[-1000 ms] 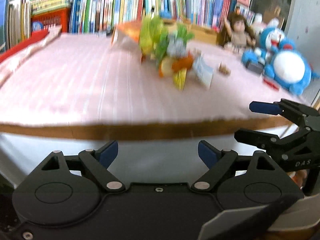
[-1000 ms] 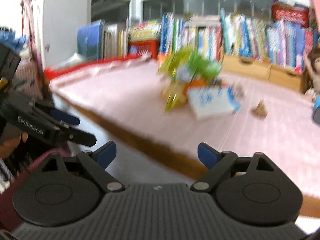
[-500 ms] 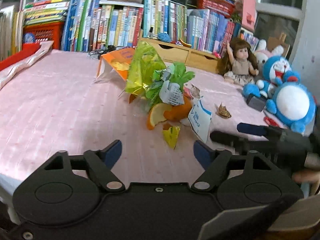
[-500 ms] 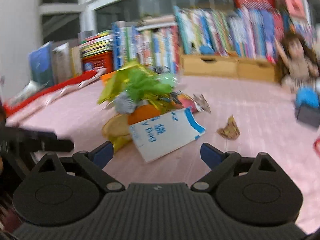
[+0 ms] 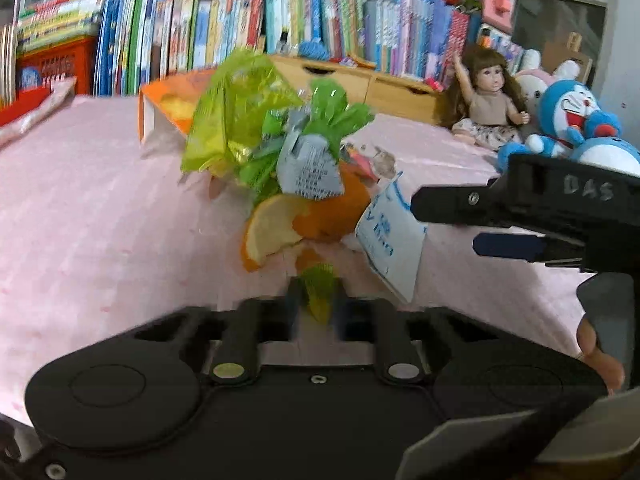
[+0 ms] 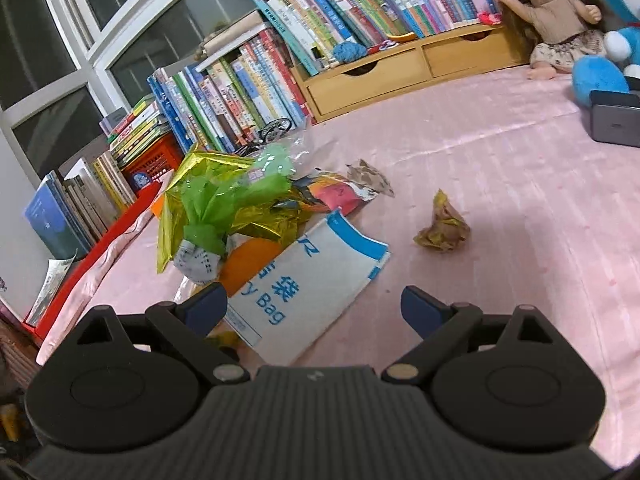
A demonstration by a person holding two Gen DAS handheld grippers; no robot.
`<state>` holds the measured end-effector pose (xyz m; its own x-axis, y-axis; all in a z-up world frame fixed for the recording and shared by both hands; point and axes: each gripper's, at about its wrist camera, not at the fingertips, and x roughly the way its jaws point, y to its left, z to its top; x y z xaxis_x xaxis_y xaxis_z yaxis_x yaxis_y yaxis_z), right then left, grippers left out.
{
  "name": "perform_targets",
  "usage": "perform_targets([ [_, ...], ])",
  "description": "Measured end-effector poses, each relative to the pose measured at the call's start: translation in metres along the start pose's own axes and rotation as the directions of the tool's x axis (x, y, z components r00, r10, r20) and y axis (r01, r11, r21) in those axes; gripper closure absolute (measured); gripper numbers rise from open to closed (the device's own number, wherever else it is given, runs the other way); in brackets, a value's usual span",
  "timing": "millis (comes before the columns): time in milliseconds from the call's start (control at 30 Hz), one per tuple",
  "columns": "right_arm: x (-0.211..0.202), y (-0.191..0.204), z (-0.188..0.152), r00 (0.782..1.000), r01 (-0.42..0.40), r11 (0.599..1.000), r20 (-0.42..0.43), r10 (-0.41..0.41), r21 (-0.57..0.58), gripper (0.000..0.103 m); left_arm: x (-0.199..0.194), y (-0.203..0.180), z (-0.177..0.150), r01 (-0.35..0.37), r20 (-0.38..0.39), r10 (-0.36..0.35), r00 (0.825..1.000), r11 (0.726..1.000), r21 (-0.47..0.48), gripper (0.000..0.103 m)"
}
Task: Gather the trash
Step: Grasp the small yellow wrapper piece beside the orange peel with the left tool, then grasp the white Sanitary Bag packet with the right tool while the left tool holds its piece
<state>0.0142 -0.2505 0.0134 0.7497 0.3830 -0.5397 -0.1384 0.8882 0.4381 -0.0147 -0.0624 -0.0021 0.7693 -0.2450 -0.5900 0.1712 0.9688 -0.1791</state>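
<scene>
Collecting trash from a pink desk, barely begun.
Our left gripper [image 5: 318,306] clenched a yellow-green wrapper [image 5: 318,294] at six o'clock; our right gripper [image 6: 314,310] fingers stood released over the trash pile [image 6: 248,216]; everything else remained.

Left gripper [image 5: 316,304] closed — right gripper [image 6: 312,308] wide apart.

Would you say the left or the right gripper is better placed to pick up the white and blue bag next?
Right: the right gripper is open directly over the white bag, while the left gripper is shut on a green-yellow wrapper.
</scene>
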Motion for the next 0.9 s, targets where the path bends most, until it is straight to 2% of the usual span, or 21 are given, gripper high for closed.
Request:
perform_targets([
  [67, 0.006, 0.007, 0.001, 1.0, -0.006, 1.0, -0.012, 0.005, -0.025, 0.005, -0.004, 0.002, -0.001, -0.004, 0.018, 0.004, 1.0, 1.0, -0.014, 0.091],
  [200, 0.02, 0.017, 0.002, 1.0, -0.008, 0.999, -0.016, 0.008, -0.043, 0.004, -0.021, 0.003, -0.006, -0.042, 0.069, 0.04, 0.997, 0.999, 0.025, 0.092],
  [433, 0.046, 0.044, -0.011, 0.993, 0.107, 0.972, -0.017, -0.113, -0.209, 0.004, -0.047, 0.023, -0.013, -0.109, 0.114, 0.106, 0.988, 0.994, 0.02, 0.093],
  [600, 0.034, 0.034, -0.015, 0.992, 0.115, 0.974, -0.022, -0.122, -0.197, 0.017, -0.057, 0.036, -0.017, -0.142, 0.132, 0.14, 0.981, 0.99, 0.004, 0.093],
  [800, 0.006, 0.019, -0.018, 0.988, 0.149, 0.964, -0.008, -0.154, -0.222, 0.013, -0.064, 0.046, -0.016, -0.158, 0.151, 0.157, 0.976, 0.987, -0.009, 0.093],
  [900, -0.009, 0.014, -0.014, 0.979, 0.202, 0.956, 0.007, -0.205, -0.214, 0.011, -0.066, 0.05, -0.016, -0.165, 0.16, 0.166, 0.973, 0.986, -0.016, 0.093],
])
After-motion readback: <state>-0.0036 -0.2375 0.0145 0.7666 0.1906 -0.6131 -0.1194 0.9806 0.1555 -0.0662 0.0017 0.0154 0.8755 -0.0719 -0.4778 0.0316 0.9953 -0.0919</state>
